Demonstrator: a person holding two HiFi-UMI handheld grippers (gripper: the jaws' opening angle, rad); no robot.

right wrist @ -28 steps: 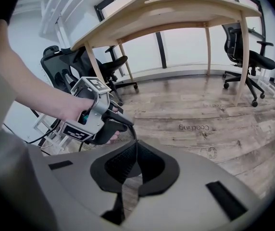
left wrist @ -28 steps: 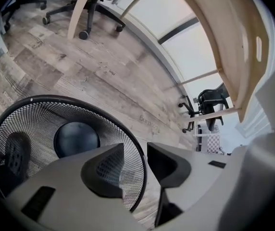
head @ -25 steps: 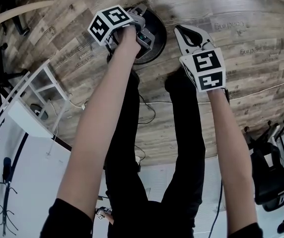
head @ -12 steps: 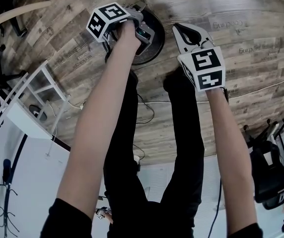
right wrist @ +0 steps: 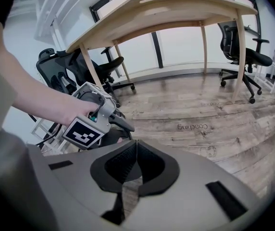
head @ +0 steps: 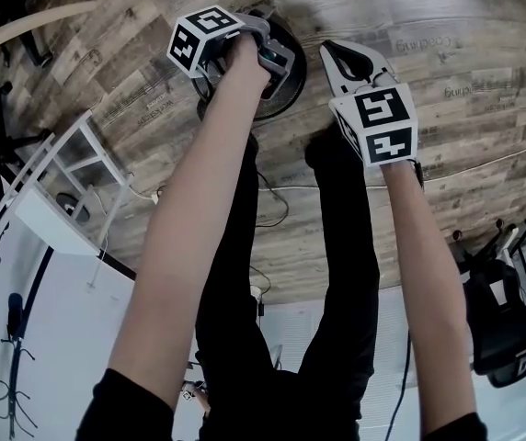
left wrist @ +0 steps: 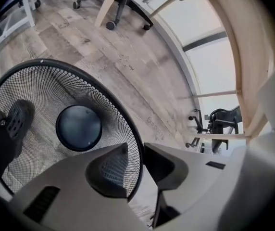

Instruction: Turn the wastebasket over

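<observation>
A black wire-mesh wastebasket (head: 287, 83) stands upright on the wooden floor, its mouth facing up. In the left gripper view I look into the wastebasket (left wrist: 56, 90) down to its dark round bottom (left wrist: 79, 127). My left gripper (left wrist: 135, 154) straddles the rim, one pad inside the mesh wall and one outside. Its jaws are closing with the rim between them, and a thin gap still shows. In the head view the left gripper (head: 265, 55) sits over the basket's top. My right gripper (head: 338, 55) hovers to the right of the basket; in its own view the right gripper (right wrist: 135, 154) is shut and empty.
The person's legs (head: 337, 246) and a dark shoe (left wrist: 13, 124) stand right by the basket. A wooden desk (right wrist: 166, 6) and office chairs (right wrist: 245, 57) stand further off. A white rack (head: 56, 182) is at the left, and cables (head: 277, 200) lie on the floor.
My left gripper has rolled a little over the basket's rim, its marker cube shifting slightly right. The right gripper has stayed where it was.
</observation>
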